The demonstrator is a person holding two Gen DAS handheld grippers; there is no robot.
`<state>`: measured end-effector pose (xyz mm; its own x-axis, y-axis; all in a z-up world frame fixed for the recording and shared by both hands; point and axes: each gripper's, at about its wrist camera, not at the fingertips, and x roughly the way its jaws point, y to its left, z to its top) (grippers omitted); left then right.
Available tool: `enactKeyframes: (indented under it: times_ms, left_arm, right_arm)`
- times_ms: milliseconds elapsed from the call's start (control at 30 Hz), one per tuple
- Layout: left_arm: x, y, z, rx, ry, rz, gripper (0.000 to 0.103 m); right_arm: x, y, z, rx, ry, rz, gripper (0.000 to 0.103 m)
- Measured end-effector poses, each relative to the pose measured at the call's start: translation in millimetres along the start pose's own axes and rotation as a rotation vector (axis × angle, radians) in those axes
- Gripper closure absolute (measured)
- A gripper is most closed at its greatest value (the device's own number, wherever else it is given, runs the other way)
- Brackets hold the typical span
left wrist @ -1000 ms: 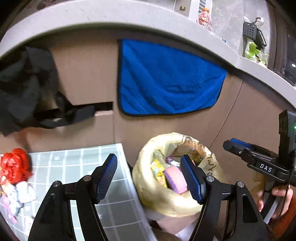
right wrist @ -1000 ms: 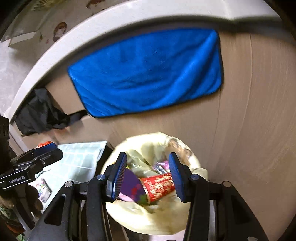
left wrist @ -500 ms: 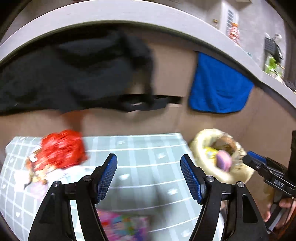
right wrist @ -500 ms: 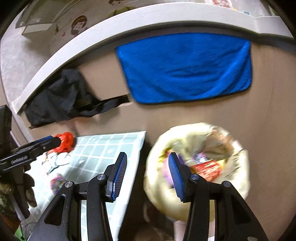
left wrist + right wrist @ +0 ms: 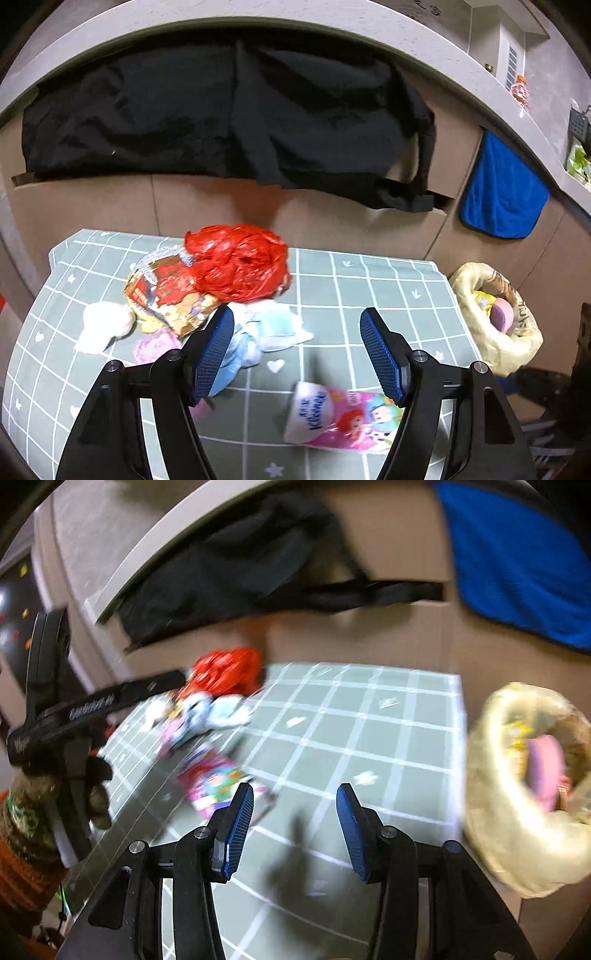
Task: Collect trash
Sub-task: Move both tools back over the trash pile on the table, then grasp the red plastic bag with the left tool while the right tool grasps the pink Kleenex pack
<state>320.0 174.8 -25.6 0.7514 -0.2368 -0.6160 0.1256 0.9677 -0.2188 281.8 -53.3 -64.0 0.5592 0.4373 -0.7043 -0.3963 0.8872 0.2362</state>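
Note:
Trash lies on a green checked tablecloth (image 5: 369, 291): a crumpled red plastic bag (image 5: 240, 262), a shiny snack wrapper (image 5: 166, 295), white tissue (image 5: 103, 325), pale blue wipes (image 5: 266, 325) and a pink Kleenex pack (image 5: 340, 417). My left gripper (image 5: 295, 350) is open and empty above the cloth, between the wipes and the pink pack. My right gripper (image 5: 293, 823) is open and empty over the cloth, right of the pink pack (image 5: 214, 782). The yellow-lined trash bin (image 5: 495, 317) stands past the table's right edge and holds wrappers; it also shows in the right wrist view (image 5: 532, 782).
A black garment (image 5: 229, 110) and a blue towel (image 5: 502, 192) hang on the brown cabinet front behind the table. A grey counter edge (image 5: 332, 26) runs above. The left gripper body and hand (image 5: 70, 716) show at the left of the right wrist view.
Both grippers have swung left, away from the trash bin and over the table. The right gripper, which held trash over the bin a second ago, is now empty.

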Motion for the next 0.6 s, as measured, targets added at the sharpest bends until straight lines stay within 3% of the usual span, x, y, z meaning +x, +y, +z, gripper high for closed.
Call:
enactKeyframes:
  times_ms: [233,600]
  left_arm:
    - [1,31,-4,-0.027,0.002,0.013,0.032]
    - [9,66,0,-0.085,-0.013,-0.011,0.032]
  right_arm:
    - [36,48,0,-0.189,0.053,-0.006,0.057]
    - [69,59,12,-0.196,0.109,-0.050,0.046]
